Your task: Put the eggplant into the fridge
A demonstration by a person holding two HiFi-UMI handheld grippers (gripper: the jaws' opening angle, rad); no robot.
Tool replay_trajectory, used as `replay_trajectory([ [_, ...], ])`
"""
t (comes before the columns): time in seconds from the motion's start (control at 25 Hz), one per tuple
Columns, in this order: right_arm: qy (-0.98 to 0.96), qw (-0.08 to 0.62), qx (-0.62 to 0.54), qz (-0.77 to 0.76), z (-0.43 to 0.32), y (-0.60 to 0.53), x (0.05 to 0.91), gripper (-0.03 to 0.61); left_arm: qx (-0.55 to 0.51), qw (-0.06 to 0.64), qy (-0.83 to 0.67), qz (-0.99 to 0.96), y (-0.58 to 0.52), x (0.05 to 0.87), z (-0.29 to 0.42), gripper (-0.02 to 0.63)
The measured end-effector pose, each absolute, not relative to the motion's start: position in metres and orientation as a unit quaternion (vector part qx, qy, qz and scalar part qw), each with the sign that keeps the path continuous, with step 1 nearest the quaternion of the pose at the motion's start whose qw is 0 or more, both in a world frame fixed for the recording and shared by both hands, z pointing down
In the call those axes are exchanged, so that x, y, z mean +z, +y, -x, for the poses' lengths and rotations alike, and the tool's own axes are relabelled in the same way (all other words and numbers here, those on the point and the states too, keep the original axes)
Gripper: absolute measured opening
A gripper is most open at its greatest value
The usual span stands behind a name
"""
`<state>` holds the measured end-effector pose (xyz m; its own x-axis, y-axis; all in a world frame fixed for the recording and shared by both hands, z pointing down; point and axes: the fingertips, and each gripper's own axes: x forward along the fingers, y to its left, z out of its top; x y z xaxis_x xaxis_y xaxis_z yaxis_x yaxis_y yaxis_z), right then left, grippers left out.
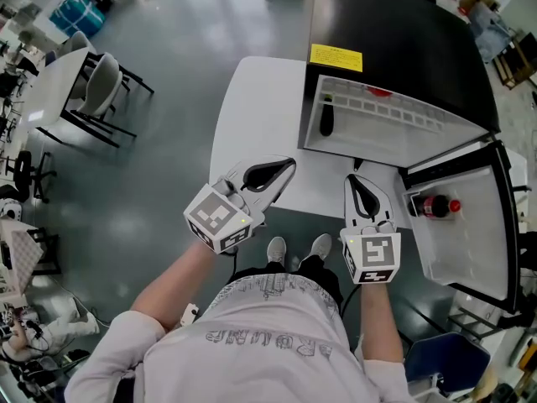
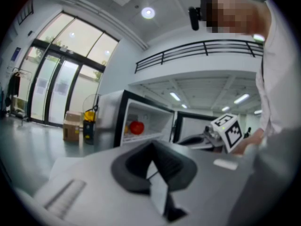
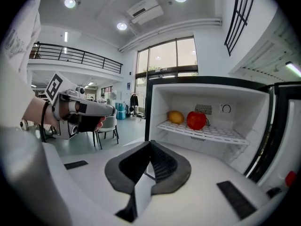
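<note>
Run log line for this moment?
fridge: door open | eggplant: inside | left gripper: shut, empty | right gripper: shut, empty

In the head view the fridge's [image 1: 394,32] black top hides most of its inside. Only the front strip of the shelf [image 1: 394,112] shows, and a red thing [image 1: 379,91] peeps out half covered at the back. The dark long thing [image 1: 326,116] at the shelf's left end is too small to name surely.

In the right gripper view the right tongs' [image 3: 149,145] own body covers the lower part of the fridge's opening. The door [image 3: 280,126] and a red cap [image 3: 290,178] are cut off at the right edge.

The left gripper view is blurred, and the fruit [image 2: 136,127] there is only a red blob.
</note>
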<state>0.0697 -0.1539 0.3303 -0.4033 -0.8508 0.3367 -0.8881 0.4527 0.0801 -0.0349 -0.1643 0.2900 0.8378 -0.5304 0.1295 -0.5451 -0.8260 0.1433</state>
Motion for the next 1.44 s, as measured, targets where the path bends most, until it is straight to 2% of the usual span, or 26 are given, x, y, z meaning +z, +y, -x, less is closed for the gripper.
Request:
replay_trajectory([
  [1.44,-0.831,0.164,0.037,-0.530,-0.090,-0.136,0.310,0.005,0.032,0.082,-0.272,-0.958,-0.145,0.280,0.011,0.008],
])
